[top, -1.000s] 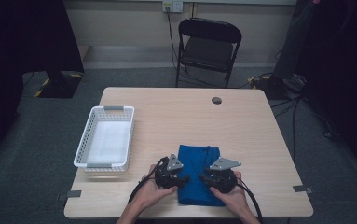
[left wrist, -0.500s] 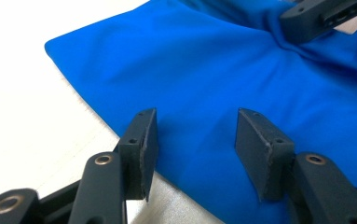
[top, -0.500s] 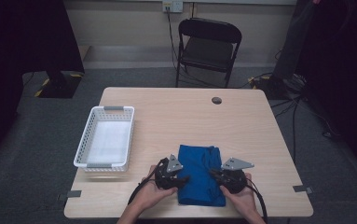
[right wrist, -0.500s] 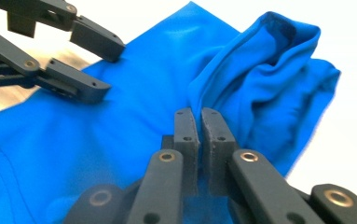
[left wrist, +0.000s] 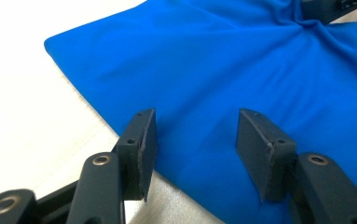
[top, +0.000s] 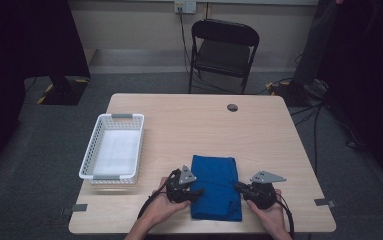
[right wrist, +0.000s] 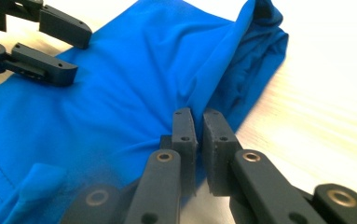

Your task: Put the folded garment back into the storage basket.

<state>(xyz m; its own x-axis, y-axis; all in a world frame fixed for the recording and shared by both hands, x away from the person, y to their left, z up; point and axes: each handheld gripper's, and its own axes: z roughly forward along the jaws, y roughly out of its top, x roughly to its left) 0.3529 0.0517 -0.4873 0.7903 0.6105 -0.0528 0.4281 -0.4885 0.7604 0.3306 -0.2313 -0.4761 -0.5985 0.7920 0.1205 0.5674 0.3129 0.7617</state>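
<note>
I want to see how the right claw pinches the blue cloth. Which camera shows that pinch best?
The right gripper view: the right claw has its jaws nearly together on a raised fold of the blue cloth, seen close. The high view shows that claw small at the cloth's right edge. The left gripper view catches only puckered fabric at its top right.

Open tabletop is left beyond the cloth, broken by a small dark disc near the far edge; the left side is taken up by the basket. A bare strip is left between basket and cloth; the chair is set past the table.
</note>
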